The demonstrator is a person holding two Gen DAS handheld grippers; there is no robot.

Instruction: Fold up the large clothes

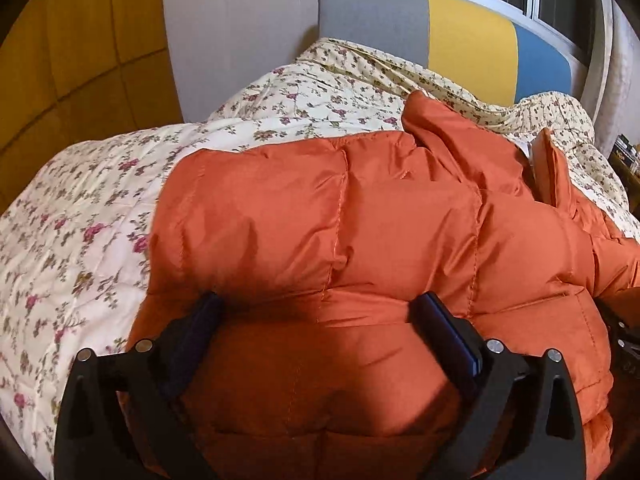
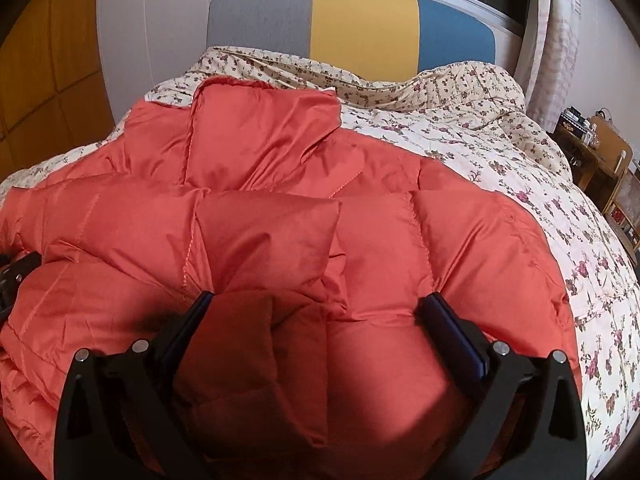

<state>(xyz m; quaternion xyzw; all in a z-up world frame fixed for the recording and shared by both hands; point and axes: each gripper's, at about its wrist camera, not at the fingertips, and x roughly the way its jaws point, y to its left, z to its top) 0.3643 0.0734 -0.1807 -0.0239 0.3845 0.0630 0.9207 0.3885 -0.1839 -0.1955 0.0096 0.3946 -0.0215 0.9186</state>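
Note:
An orange quilted puffer jacket (image 1: 360,220) lies spread on the bed, its collar (image 2: 260,128) pointing toward the headboard. My left gripper (image 1: 320,308) hovers over the jacket's left part with both dark fingers wide apart, so it is open and grips nothing. My right gripper (image 2: 318,302) is over the same jacket (image 2: 400,232), further right. Its fingers are equally wide, and a puffed fold of jacket (image 2: 268,240) bulges up between them without being pinched. A black part of the other gripper shows at the inner edge of each view.
A floral quilt (image 1: 80,220) covers the bed (image 2: 520,184). The grey, yellow and blue headboard (image 2: 360,24) stands under a window. A wooden side table (image 2: 592,152) with small items is at the right, and yellow wardrobe panels (image 1: 80,40) at the left.

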